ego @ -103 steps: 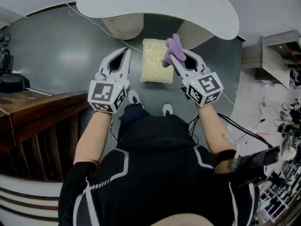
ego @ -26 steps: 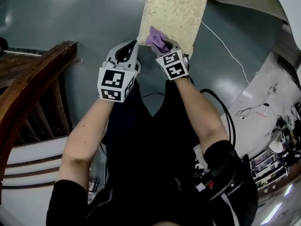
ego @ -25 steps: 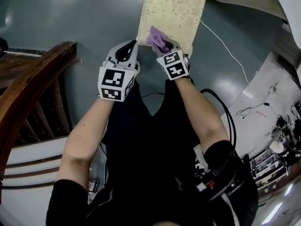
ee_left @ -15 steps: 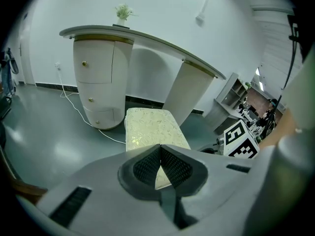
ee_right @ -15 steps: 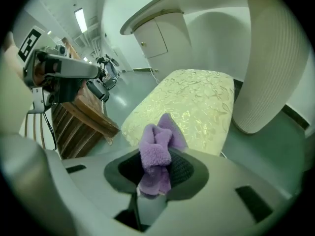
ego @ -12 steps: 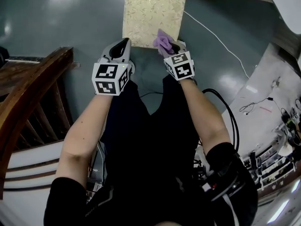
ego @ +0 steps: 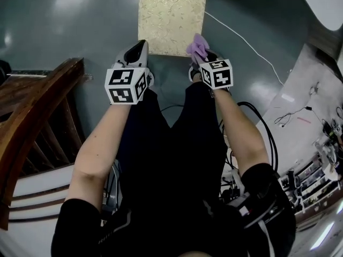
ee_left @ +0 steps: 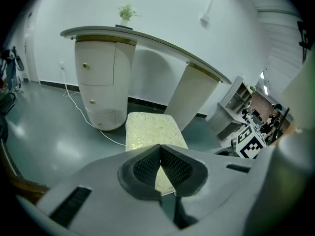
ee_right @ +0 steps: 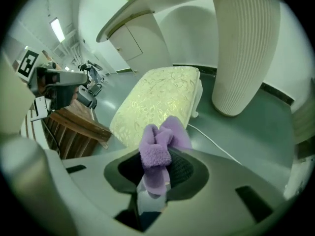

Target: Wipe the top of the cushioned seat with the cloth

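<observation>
cloth pinched in right gripper, near cushioned seat.

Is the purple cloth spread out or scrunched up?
Scrunched up: the cloth bulges in a wad, pinched in the right gripper.

Grey-green floor; dark wooden rail at 9 o'clock, white cable at 2 o'clock; curved white desk with drawer pedestal at 12 o'clock, against white wall
</observation>
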`<state>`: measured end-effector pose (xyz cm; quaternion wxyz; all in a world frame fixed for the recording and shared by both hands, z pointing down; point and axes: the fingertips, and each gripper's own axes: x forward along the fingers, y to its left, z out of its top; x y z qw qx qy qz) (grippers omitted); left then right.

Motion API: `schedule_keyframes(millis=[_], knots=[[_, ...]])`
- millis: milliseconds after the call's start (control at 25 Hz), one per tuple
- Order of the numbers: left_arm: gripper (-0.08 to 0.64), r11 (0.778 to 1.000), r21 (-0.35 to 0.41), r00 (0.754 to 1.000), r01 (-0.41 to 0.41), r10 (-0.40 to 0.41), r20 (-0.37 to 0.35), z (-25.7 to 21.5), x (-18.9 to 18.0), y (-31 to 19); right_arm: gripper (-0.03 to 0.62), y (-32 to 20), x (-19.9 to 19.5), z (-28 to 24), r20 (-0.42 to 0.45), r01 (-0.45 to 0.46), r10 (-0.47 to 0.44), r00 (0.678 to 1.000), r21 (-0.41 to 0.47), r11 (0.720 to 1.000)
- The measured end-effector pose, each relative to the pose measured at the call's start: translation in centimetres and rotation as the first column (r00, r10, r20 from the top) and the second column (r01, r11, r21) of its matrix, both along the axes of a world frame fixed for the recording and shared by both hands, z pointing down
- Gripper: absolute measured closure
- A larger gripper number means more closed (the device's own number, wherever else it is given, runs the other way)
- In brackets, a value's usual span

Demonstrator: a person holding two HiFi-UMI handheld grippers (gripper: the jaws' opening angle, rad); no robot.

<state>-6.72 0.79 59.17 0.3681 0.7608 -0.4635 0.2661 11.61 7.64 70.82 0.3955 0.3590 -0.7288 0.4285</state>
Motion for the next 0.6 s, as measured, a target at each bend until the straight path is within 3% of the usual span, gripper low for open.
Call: schedule_keyframes(millis=[120,440,600], knots=[[0.557,0.999,0.003,0.999,0.032,-0.032,-0.007,-0.5,-2.1,-0.1,0.482,-0.9,-2.5,-2.0,0.011,0.039,-0.040,0.999,0.043,0.998],[0.557,0.999,0.039,1.000,-0.001,0.001,-0.012,-3.2,-8.4,0.1,0.481,-3.5,-15.4,-3.6,0.036,0.185,-0.189,0.981,0.098,0.978],[0.557,1.000,0.031,1.000,0.000,0.001,-0.003,-2.9,-11.0,1.0,0.480,-5.1,-20.5,-1.8,0.076,0.153,-0.161,0.984,0.101,0.983]])
